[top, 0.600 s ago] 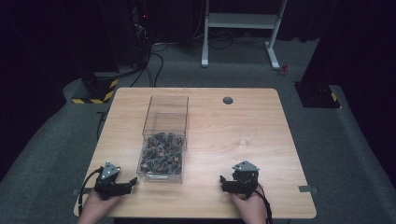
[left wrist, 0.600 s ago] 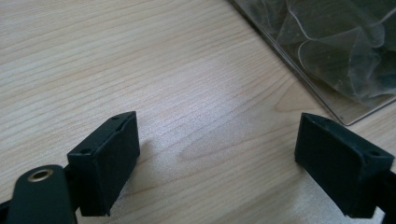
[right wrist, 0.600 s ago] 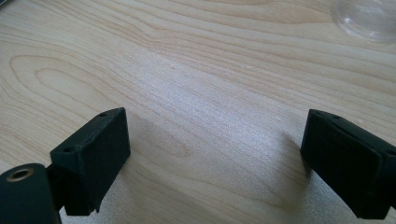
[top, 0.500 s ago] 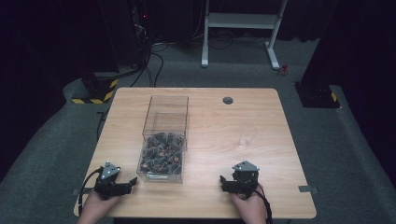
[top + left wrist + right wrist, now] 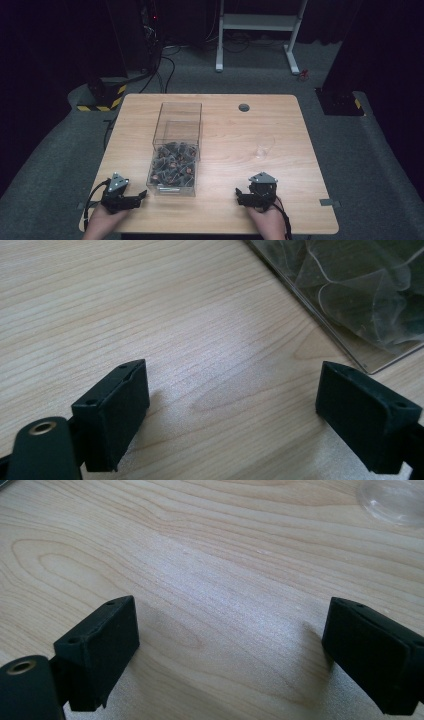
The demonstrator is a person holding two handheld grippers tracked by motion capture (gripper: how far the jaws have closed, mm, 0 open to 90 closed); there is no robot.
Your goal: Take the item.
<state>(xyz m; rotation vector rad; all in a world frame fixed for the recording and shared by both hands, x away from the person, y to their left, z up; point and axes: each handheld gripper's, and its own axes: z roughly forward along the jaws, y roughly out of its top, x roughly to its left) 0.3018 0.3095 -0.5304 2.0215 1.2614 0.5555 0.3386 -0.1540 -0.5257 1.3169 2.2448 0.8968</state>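
No brand, label or writing can be read on anything here; the small wrapped pieces in the box [image 5: 175, 150] are too small and blurred to make out print.

Your left gripper [image 5: 131, 201] rests at the near left corner of the table [image 5: 280, 125], pointing toward the box. In the left gripper view its 2 jaws stand wide apart with bare wood between them, gripping nothing and touching nothing but the tabletop beneath; the clear corner of the box [image 5: 350, 305] lies just beyond the right-hand jaw, near but apart.

Your right gripper [image 5: 243, 196] sits at the near edge, right of the box and well apart from it. Its jaws are spread as wide as the left pair, empty, with bare wood between them.

The clear box stands upright left of the table's middle, its near half filled with dark wrapped pieces. A small clear cup [image 5: 263, 147] stands beyond your right gripper; its rim [image 5: 395, 500] shows at the top of the right gripper view.
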